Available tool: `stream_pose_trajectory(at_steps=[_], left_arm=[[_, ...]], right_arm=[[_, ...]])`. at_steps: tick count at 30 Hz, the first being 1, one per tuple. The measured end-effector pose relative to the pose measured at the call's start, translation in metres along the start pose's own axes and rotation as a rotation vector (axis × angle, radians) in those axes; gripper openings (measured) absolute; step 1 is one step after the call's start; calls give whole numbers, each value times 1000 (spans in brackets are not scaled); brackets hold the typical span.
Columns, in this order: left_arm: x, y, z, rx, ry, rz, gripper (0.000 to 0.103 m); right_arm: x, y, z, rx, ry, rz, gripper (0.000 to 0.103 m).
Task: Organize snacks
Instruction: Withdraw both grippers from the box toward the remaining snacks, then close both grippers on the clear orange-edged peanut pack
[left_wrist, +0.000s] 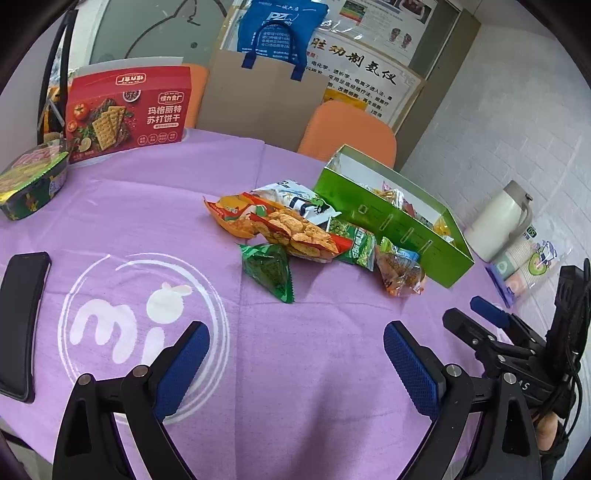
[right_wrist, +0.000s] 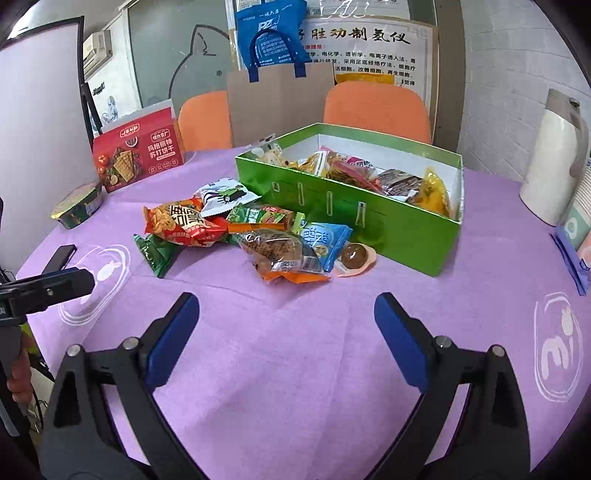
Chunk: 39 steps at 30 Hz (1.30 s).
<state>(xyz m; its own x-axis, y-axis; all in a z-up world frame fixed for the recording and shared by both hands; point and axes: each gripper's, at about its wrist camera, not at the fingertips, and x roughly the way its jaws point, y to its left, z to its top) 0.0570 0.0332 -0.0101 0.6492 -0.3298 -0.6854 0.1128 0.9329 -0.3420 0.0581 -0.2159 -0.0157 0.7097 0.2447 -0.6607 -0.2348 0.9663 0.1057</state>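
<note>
A green open box (right_wrist: 332, 206) (left_wrist: 391, 221) stands on the purple tablecloth and holds several wrapped snacks (right_wrist: 369, 173). Loose snack packets lie in a heap in front of it: an orange chips bag (right_wrist: 177, 221) (left_wrist: 295, 230), a green triangular pack (left_wrist: 271, 269) (right_wrist: 157, 253), a blue packet (right_wrist: 325, 240), a clear bag of brown snacks (right_wrist: 280, 254) and a round brown sweet (right_wrist: 354, 256). My left gripper (left_wrist: 295, 347) is open, low over the cloth short of the heap. My right gripper (right_wrist: 286, 321) is open too, nothing between its fingers.
A red cracker box (left_wrist: 127, 110) (right_wrist: 138, 155) stands at the back left, a green bowl pack (left_wrist: 31, 179) (right_wrist: 79, 206) beside it. A black phone (left_wrist: 22, 321) lies at left. A white flask (right_wrist: 554, 158) (left_wrist: 496, 221) and paper cups (left_wrist: 524, 266) stand at right. Orange chairs (right_wrist: 376, 107) behind.
</note>
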Motion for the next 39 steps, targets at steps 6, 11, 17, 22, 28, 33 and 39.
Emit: stream_pose_trajectory(at_steps=[6,11,17,22,28,33,39], left_arm=[[9,4,1,25,6,8,97],[22,5,4,36,31,-5,97],[29,0,4,57,58,-44,90],[35,-14,-1,80,108,-129,79],[38,-42,-6,127,159,-246,64],[41,-65,-9,156,172,-261,63],[42,-55,-13,96,189,-255,63]], right_arm=[[39,0,14,-24,61,-14,82],[64,0,26,-58,88,-31,76],[72,3,22,-82,117,-5,42],[46,14,0,-85,119,66,41],[8,15,-37,-48,105,102,54],[-6,4,-54,27,118,102,58],[-14,7,-50,41,84,136,58]])
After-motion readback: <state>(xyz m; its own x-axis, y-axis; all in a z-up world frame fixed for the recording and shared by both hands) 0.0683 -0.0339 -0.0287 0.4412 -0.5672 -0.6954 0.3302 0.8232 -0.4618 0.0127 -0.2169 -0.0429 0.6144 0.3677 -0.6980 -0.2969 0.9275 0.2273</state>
